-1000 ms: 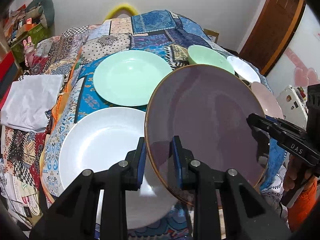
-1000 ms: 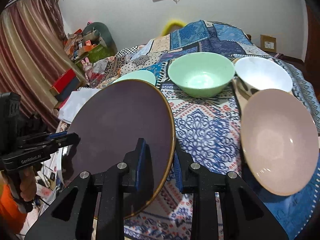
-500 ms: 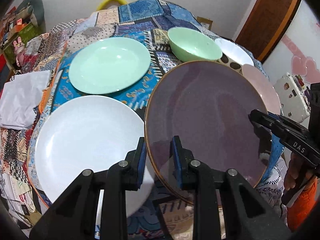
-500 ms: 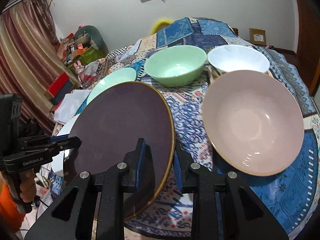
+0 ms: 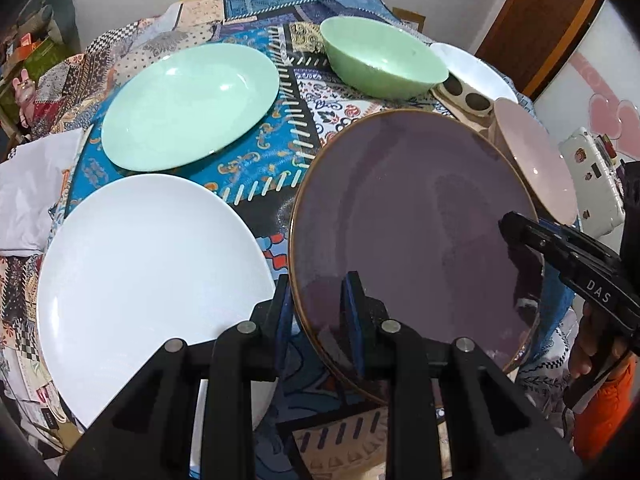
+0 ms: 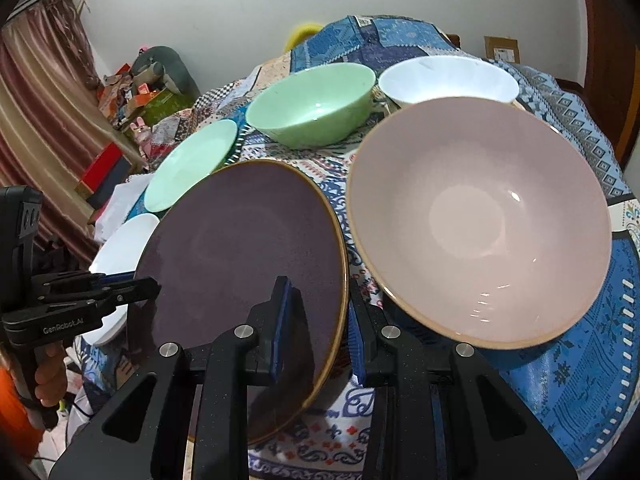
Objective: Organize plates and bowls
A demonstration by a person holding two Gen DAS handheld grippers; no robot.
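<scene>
A purple plate (image 5: 416, 236) with a gold rim is held above the table by both grippers. My left gripper (image 5: 316, 296) is shut on its near rim. My right gripper (image 6: 316, 312) is shut on the opposite rim of the same plate (image 6: 240, 260). A white plate (image 5: 148, 280) lies at the left and a mint plate (image 5: 188, 104) behind it. A mint bowl (image 6: 312, 108), a white bowl (image 6: 448, 80) and a pink bowl (image 6: 480, 220) stand on the right side of the table.
The round table has a patchwork cloth (image 5: 264, 160). A white folded cloth (image 5: 28, 184) lies off its left edge. Boxes and toys (image 6: 136, 96) and a curtain (image 6: 44, 120) are at the far left. A wooden door (image 5: 536, 28) is at the right.
Both grippers have carried the purple plate forward and lower over the table. The pink bowl now looms larger in the right wrist view.
</scene>
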